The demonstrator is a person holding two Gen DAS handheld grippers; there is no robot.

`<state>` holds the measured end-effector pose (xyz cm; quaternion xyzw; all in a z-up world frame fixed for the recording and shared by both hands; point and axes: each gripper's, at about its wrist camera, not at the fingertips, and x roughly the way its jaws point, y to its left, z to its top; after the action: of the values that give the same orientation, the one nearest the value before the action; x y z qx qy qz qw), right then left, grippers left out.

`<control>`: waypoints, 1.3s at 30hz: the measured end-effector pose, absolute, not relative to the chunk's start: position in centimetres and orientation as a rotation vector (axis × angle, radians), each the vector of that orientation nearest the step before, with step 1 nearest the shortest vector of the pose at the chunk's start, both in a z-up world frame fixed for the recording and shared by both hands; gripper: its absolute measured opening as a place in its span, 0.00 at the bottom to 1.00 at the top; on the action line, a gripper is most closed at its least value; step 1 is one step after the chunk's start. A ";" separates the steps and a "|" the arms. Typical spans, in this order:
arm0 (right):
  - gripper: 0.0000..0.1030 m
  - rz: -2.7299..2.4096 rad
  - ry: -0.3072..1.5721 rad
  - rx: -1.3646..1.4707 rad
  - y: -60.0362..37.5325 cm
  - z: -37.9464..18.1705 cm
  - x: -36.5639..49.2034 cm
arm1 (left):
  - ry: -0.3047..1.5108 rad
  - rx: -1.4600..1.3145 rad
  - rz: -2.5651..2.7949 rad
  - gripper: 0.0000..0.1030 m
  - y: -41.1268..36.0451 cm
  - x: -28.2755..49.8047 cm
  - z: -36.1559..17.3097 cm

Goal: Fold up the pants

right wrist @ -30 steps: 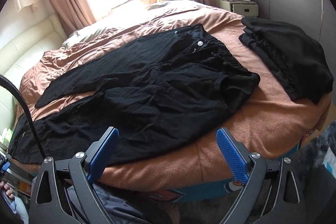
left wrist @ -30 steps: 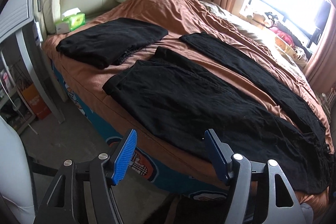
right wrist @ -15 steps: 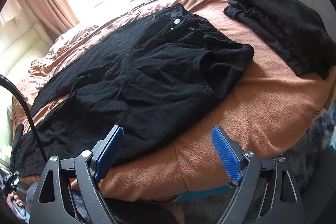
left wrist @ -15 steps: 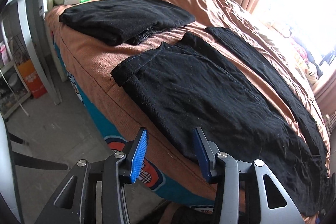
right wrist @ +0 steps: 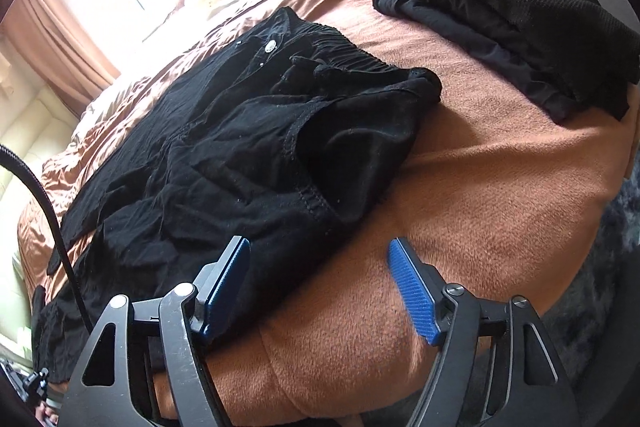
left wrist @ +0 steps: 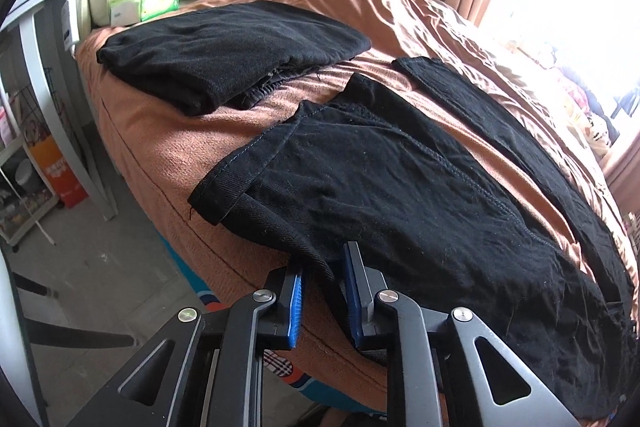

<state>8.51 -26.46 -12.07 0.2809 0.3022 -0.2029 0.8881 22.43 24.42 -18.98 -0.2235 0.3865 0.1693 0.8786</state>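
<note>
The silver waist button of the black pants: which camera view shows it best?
The right wrist view. There the silver button sits in plain sight on the waistband of the black pants, facing the camera. The left wrist view shows the same pants from the leg end; the waist lies far off at the frame edge, and no button is visible.
</note>
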 end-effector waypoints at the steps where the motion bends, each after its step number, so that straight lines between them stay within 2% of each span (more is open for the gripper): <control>1: 0.69 -0.421 0.622 0.591 -26.9 -12.1 8.9 | 0.811 -0.474 0.354 0.20 24.6 22.6 -19.1; 7: 0.66 -0.421 0.607 0.638 -29.4 -12.6 10.7 | 0.806 -0.481 0.362 0.20 25.3 23.1 -18.9; 9: 0.57 -0.427 0.605 0.651 -30.1 -12.8 11.0 | 0.791 -0.471 0.367 0.10 25.3 22.9 -18.5; 11: 0.40 -0.398 0.601 0.680 -30.7 -12.9 11.2 | 0.780 -0.477 0.365 0.07 25.5 22.8 -18.2; 13: 0.31 -0.378 0.593 0.690 -31.0 -12.7 11.2 | 0.759 -0.498 0.356 0.05 25.7 22.5 -17.8; 14: 0.17 -0.372 0.585 0.682 -31.0 -12.5 11.1 | 0.753 -0.497 0.356 0.04 25.6 22.4 -17.5; 16: 0.00 -0.419 0.581 0.655 -31.1 -11.9 10.7 | 0.735 -0.491 0.350 0.04 25.5 22.4 -16.9; 19: 0.00 -0.386 0.542 0.733 -32.0 -11.6 9.8 | 0.699 -0.479 0.343 0.03 25.4 22.6 -15.4; 39: 0.00 -0.299 0.380 0.673 -32.2 -3.9 10.4 | 0.546 -0.346 0.301 0.02 23.6 29.7 -3.7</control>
<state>10.40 -32.19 -3.94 0.3270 0.1848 -0.1453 0.9153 29.73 23.64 -3.67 -0.1694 0.2670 0.1475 0.9371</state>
